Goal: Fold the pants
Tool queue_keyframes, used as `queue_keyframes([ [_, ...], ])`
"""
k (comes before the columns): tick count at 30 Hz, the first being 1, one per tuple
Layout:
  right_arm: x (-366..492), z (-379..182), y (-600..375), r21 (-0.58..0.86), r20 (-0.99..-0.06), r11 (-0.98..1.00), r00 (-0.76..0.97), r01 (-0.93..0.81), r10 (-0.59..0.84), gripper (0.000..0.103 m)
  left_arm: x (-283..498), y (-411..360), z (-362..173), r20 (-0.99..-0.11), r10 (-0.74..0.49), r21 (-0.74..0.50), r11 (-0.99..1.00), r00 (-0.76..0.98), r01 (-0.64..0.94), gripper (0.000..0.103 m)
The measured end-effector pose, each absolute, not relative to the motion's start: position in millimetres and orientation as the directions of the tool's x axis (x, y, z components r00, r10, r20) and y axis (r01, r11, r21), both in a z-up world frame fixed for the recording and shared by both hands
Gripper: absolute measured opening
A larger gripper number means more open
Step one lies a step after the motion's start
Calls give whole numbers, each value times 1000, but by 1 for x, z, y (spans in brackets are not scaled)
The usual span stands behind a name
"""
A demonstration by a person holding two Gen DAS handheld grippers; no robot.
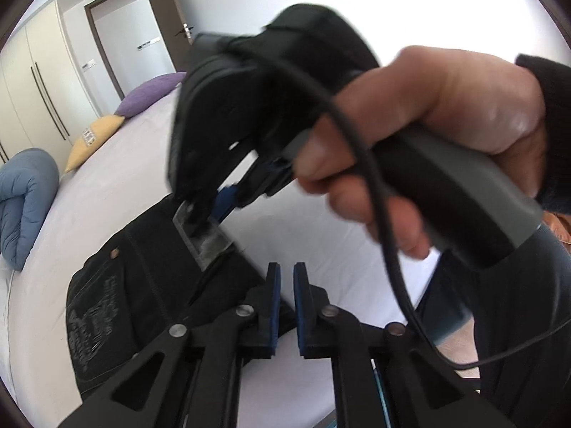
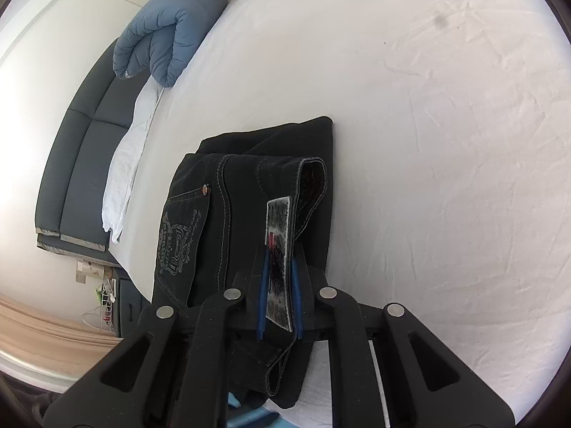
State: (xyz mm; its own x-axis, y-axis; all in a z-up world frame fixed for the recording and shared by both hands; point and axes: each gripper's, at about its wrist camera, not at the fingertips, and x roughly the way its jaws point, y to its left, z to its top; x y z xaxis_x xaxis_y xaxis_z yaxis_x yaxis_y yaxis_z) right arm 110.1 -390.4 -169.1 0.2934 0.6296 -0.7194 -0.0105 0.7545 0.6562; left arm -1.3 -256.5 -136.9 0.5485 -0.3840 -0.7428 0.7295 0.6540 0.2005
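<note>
Black jeans [image 2: 232, 214] lie folded on the white bed sheet [image 2: 446, 178], back pocket and waistband up. My right gripper [image 2: 280, 278] is shut on the waistband, its blue pads pressing either side of the grey label patch [image 2: 280, 210]. In the left wrist view a person's hand [image 1: 428, 125] holds the right gripper [image 1: 203, 214], which pinches the label [image 1: 207, 240]. My left gripper [image 1: 286, 303] hovers at the near edge of the jeans [image 1: 142, 285]. Its pads are nearly together, and I see no cloth between them.
A rolled blue duvet [image 2: 167, 32] lies at the head of the bed beside a dark padded headboard [image 2: 78, 164]. Yellow [image 1: 92, 139] and purple [image 1: 153, 96] pillows sit along the far side. A wardrobe [image 1: 35, 89] and a door stand beyond.
</note>
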Motion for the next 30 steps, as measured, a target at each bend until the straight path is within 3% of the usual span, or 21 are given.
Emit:
queue_keyframes([
  [3, 115, -185, -394, 669, -714, 744, 274, -8, 645, 12, 1, -250, -135, -739, -394, 181, 665, 546, 725, 8],
  [4, 116, -189, -396, 690, -696, 724, 277, -3, 663, 12, 2, -242, -133, -737, -398, 169, 673, 545, 720, 15],
  [6, 114, -193, -402, 729, -655, 685, 287, -4, 699, 14, 6, -217, -125, -725, -410, 135, 704, 553, 698, 45],
  [7, 112, -194, -405, 747, -638, 665, 288, 3, 714, 16, 8, -205, -121, -715, -413, 122, 721, 564, 682, 65],
  [8, 111, -196, -408, 761, -625, 648, 287, 19, 726, 18, 9, -188, -115, -701, -421, 100, 742, 576, 663, 72],
  [12, 97, -184, -430, 738, -650, 668, 365, 94, 666, 25, 26, -134, -96, -706, -444, -25, 794, 552, 608, 72],
  [16, 82, -147, -444, 802, -540, 597, 467, 32, 700, 25, 66, -80, -82, -698, -462, -137, 836, 548, 531, 72],
  [18, 83, -130, -426, 829, -481, 557, 443, -51, 756, 25, 101, -61, -80, -694, -532, -257, 813, 485, 523, 68],
  [20, 88, -124, -405, 842, -452, 530, 402, -104, 796, 25, 127, -52, -86, -705, -568, -317, 788, 425, 528, 51],
  [22, 95, -128, -384, 855, -435, 504, 359, -124, 826, 25, 163, -40, -102, -714, -606, -391, 761, 351, 518, 45],
  [24, 103, -140, -369, 859, -445, 500, 324, -111, 835, 25, 190, -29, -119, -695, -660, -499, 729, 286, 469, 32],
  [25, 105, -151, -362, 857, -464, 508, 300, -86, 834, 25, 199, -23, -129, -691, -668, -529, 728, 275, 436, 21],
  [27, 109, -179, -355, 818, -554, 576, 253, -13, 793, 24, 215, -15, -152, -706, -667, -555, 730, 237, 399, 9],
  [28, 107, -194, -354, 788, -604, 615, 232, 28, 763, 21, 216, -13, -162, -715, -663, -558, 733, 224, 388, 5],
  [30, 102, -220, -366, 820, -567, 566, 250, 82, 785, 0, 202, -16, -181, -728, -656, -545, 730, 198, 412, 5],
])
